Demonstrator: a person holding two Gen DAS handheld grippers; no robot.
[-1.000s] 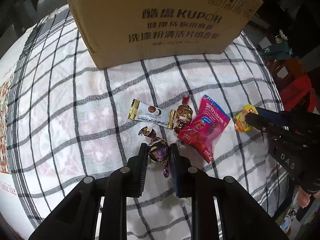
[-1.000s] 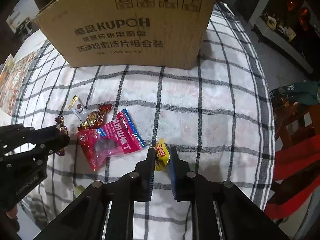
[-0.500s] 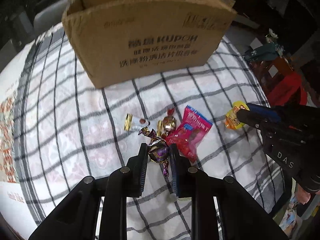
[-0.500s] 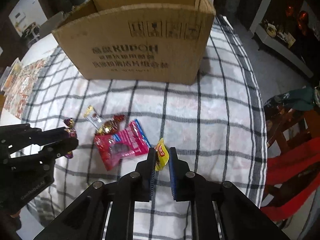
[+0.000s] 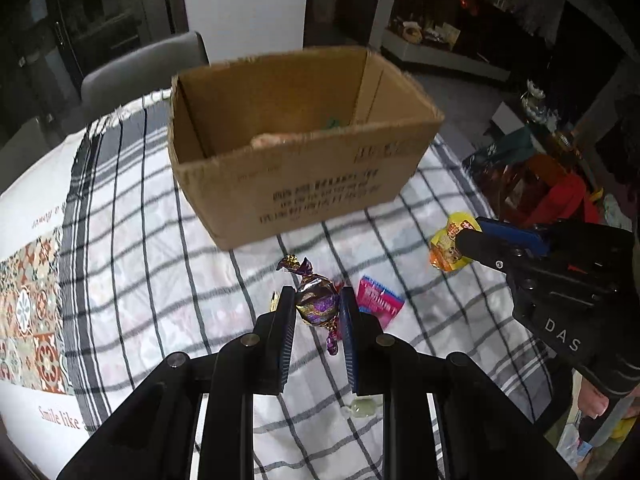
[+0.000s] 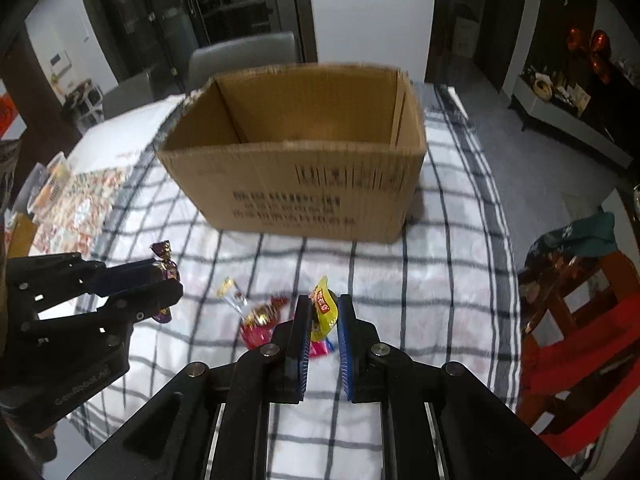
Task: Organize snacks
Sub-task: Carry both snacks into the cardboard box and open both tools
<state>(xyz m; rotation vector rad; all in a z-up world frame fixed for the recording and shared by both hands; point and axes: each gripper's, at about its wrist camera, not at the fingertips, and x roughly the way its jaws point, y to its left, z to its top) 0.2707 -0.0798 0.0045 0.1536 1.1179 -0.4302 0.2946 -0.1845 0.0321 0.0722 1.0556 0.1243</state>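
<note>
My left gripper is shut on a purple foil candy and holds it above the checked cloth. My right gripper is shut on a yellow snack packet, also lifted; the packet shows in the left wrist view. An open cardboard box stands ahead of both, also in the right wrist view, with something pale and green inside. A pink packet, a gold-red candy and a white candy with gold ends lie on the cloth below.
A checked cloth covers the table. A small pale candy lies near my left fingers. Grey chairs stand behind the box. A wooden chair with red cloth is off the right edge. A patterned mat lies left.
Both grippers have risen with their snacks, and the box's open top has come into view. The snacks on the cloth look smaller and lower.
</note>
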